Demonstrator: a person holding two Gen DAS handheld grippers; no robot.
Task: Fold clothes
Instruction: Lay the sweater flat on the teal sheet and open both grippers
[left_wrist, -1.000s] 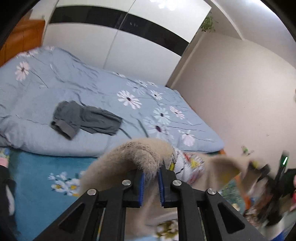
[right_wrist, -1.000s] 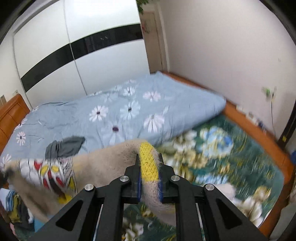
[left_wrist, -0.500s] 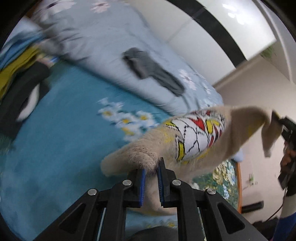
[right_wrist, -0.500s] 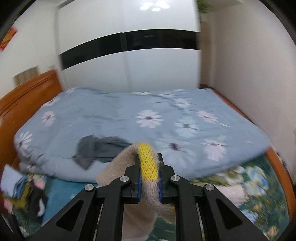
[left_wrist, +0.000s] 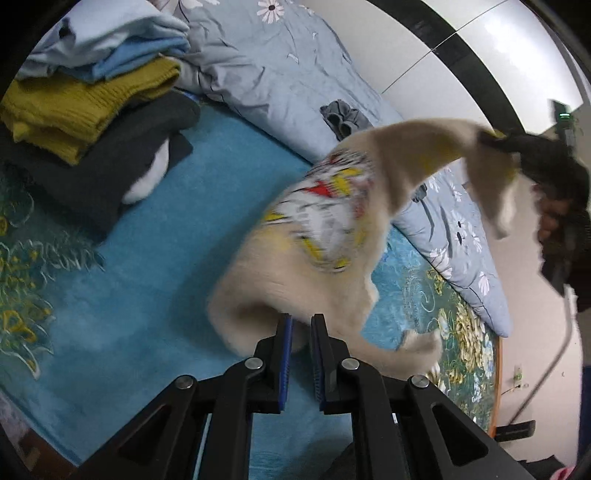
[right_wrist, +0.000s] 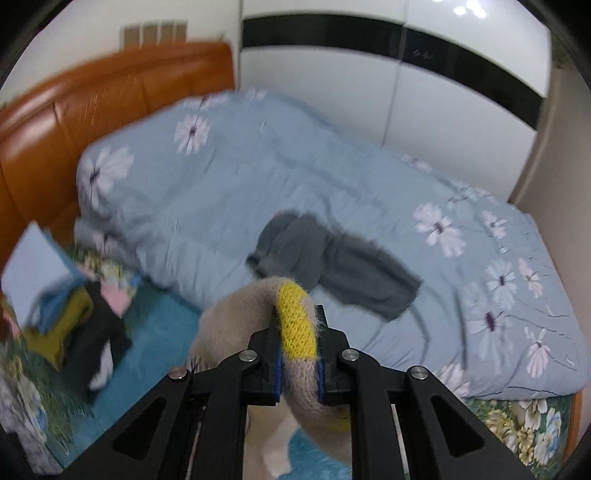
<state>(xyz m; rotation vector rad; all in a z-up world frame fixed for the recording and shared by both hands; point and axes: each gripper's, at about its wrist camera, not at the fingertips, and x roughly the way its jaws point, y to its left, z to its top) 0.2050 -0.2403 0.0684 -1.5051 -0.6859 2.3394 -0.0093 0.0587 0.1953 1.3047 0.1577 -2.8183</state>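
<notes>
Op: Beige fuzzy sweater (left_wrist: 332, 258), printed panel of red, yellow and white on its body. I see it hanging in the air above the blue bed sheet (left_wrist: 155, 266), stretched between both tools.

Log: Left gripper (left_wrist: 301, 325)?

Op: Clenched on a beige edge of the sweater; the cloth rises straight out from between its blue pads (left_wrist: 286, 332). The body of the garment spreads forward and to the right of it, blurred.

Log: Right gripper (right_wrist: 297, 325)?

Op: Clamped on the yellow knit cuff (right_wrist: 295, 325), which arches up over the fingers and drops behind them. In the left wrist view I see that tool as a dark shape at the far right, the sweater's other end pinched in it, a loose flap dangling below.

Log: Rest of the bed, relative to the sheet?

Op: Folded stack (left_wrist: 88, 110) sits on the sheet's far left end: pale blue on top, mustard knit, then dark grey. Light blue floral duvet (right_wrist: 332, 184) lies beyond the sheet, with a crumpled grey garment (right_wrist: 332, 262) on it. Orange headboard (right_wrist: 74, 122) behind the duvet.
</notes>
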